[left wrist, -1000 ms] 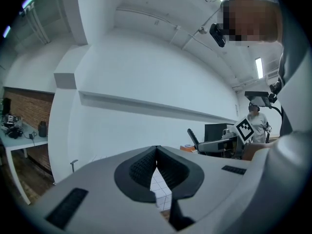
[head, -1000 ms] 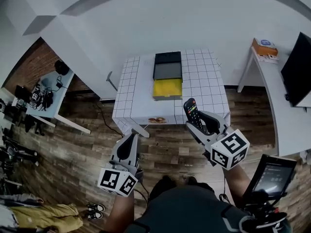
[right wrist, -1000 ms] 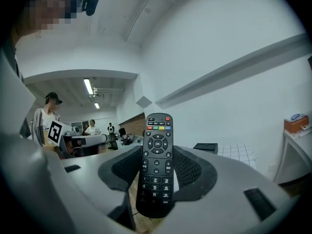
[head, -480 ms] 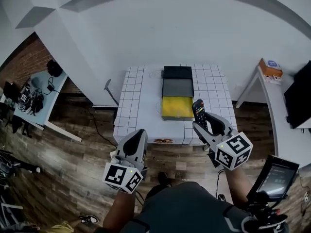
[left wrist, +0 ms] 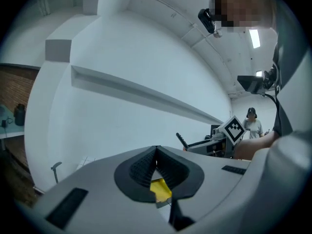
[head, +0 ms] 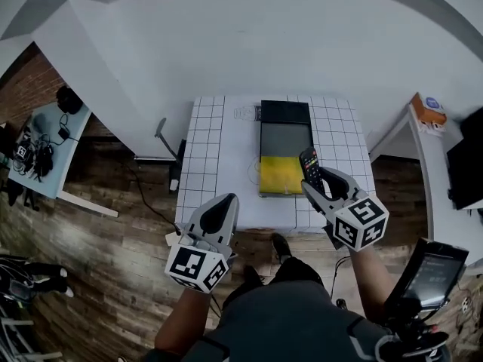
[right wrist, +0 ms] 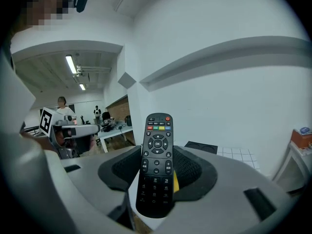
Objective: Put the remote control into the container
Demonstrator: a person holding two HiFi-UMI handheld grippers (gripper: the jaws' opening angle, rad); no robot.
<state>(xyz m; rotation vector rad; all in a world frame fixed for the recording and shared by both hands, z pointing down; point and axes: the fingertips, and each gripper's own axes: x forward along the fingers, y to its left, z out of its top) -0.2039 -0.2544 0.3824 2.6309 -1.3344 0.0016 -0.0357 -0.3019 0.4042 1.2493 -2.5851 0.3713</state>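
Observation:
A black remote control (head: 309, 169) stands upright between the pads of my right gripper (head: 320, 185), which is shut on it; its coloured buttons face the right gripper view (right wrist: 157, 162). In the head view the remote overlaps the right edge of the yellow container (head: 278, 176). That container lies in a row with a grey one (head: 285, 139) and a black one (head: 284, 112) on the white gridded table (head: 207, 157). My left gripper (head: 216, 219) hangs before the table's front edge, jaws shut and empty (left wrist: 156, 152). A bit of the yellow container (left wrist: 161, 191) shows under them.
A side table with an orange box (head: 428, 112) stands at the right. A desk with cables (head: 36, 143) is at the left. A small screen (head: 426, 278) sits near my right arm. A metal handle (head: 161, 130) leans by the table's left side. Wood floor surrounds the table.
The person has stepped closer to the table. Both grippers have come forward with it, and the held remote now lies over the yellow container's right edge instead of short of the table.

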